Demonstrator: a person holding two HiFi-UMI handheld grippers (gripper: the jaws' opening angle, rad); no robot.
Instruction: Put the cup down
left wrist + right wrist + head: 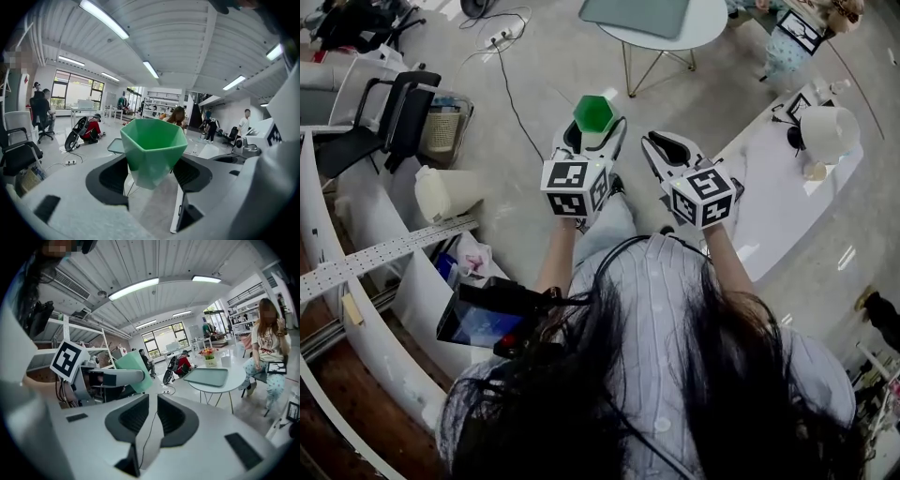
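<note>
**Cup in the air, open floor below**

Your left gripper (595,134) has its fingers (108,177) clamped on the green cup (153,146), one on each side, with the mouth facing up. The cup hangs over the floor (539,80) and touches no surface. Your right gripper (671,145) is just beside it. Its fingers (134,417) are parted by a narrow gap with nothing between them. Ahead, past the cup, is the near edge of the round table (705,26), which carries a tray (636,14). The long white surface (769,192) is on your right, its edge near the right gripper. A cable (512,94) runs across the floor to the left of the cup.
</note>
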